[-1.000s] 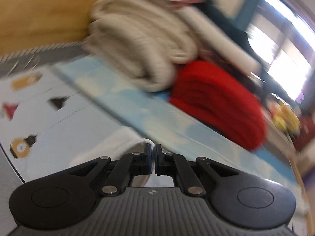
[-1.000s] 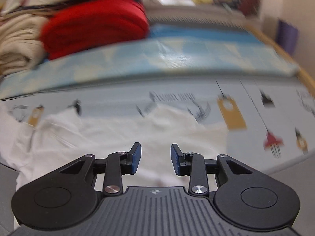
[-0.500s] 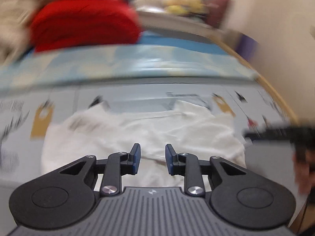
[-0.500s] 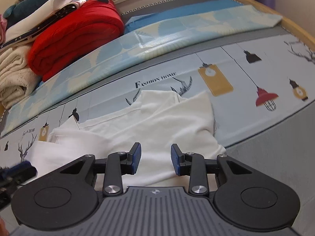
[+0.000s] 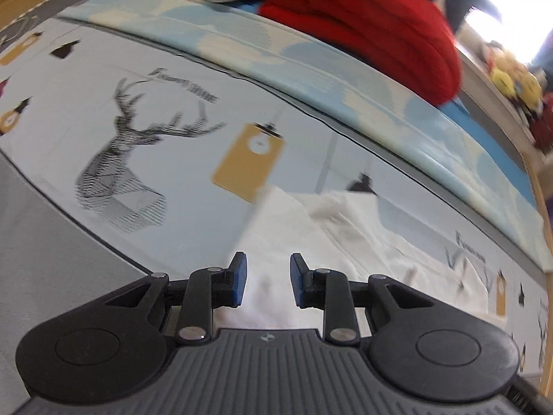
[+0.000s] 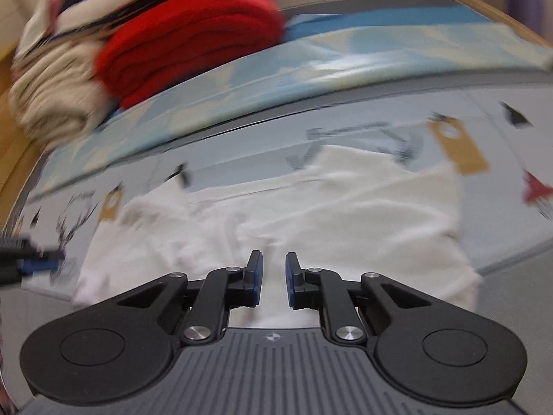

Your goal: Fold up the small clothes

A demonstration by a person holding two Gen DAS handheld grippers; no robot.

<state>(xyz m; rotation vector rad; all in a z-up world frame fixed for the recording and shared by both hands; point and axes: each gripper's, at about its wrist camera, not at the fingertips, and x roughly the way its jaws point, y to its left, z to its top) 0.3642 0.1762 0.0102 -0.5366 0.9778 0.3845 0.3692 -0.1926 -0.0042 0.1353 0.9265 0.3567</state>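
A small white garment lies crumpled on a printed grey mat. It also shows in the left wrist view. My left gripper is open over the garment's left end, holding nothing. Its tip also shows at the left edge of the right wrist view. My right gripper is open, jaws fairly close together, above the garment's near edge, holding nothing.
A folded red blanket and beige knit blankets are stacked at the back on a light blue quilt. The red blanket shows in the left view too. A wooden edge borders the mat at right.
My left gripper went from shut to open and has swung left to the garment's left end. My right gripper's jaws have narrowed and it sits lower over the garment.
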